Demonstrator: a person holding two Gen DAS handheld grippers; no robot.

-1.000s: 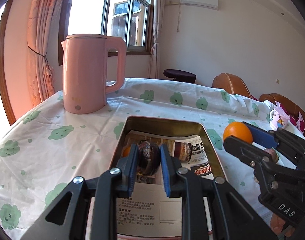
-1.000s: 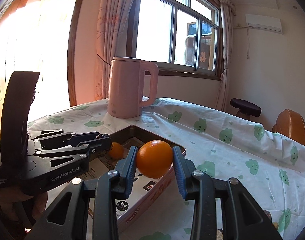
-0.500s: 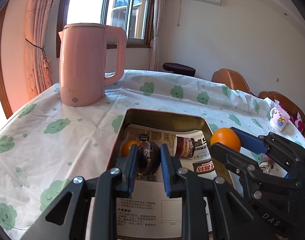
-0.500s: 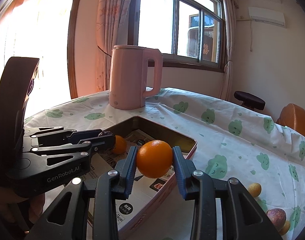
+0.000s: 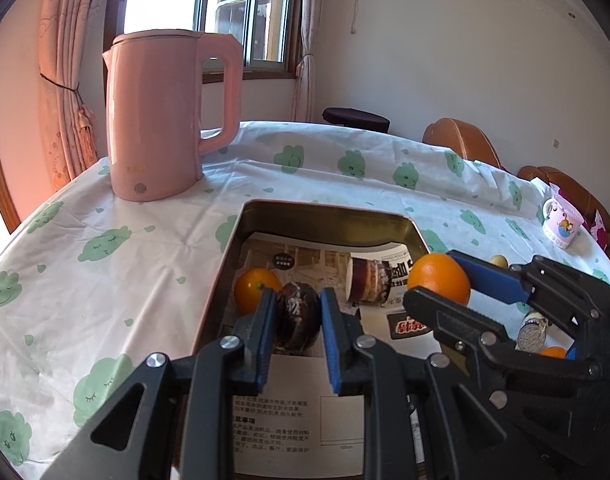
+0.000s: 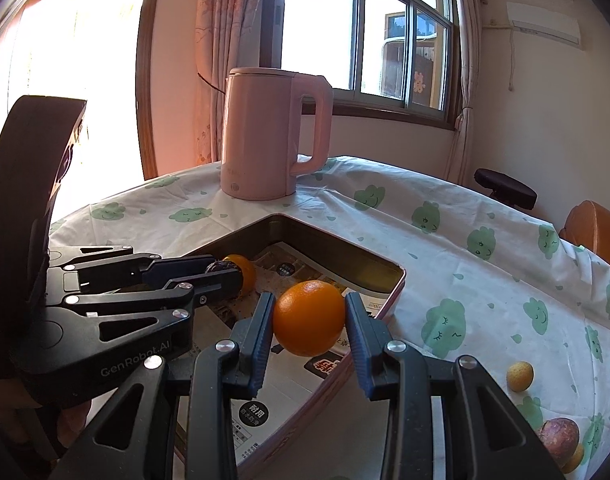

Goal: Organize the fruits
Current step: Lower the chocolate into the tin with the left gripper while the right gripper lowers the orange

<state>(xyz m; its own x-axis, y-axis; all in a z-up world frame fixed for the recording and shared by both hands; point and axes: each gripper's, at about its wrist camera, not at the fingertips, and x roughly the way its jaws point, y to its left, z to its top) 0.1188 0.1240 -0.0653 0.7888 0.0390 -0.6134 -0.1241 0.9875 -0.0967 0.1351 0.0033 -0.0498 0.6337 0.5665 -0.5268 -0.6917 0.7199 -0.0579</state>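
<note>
My left gripper is shut on a dark purple-brown fruit and holds it low inside a paper-lined metal tin. A small orange lies in the tin just left of it. My right gripper is shut on a larger orange and holds it over the tin's right rim. In the left wrist view the right gripper with that orange comes in from the right. In the right wrist view the left gripper reaches in from the left.
A pink kettle stands beyond the tin. A small yellow fruit and a purple fruit lie on the cloud-print tablecloth right of the tin. A printed mug sits far right. Wooden chairs stand behind the table.
Both grippers have moved forward and lower over the tin with their fruits. The large orange now hangs over the tin's right rim, and the dark fruit is deeper in the tin beside the small orange.
</note>
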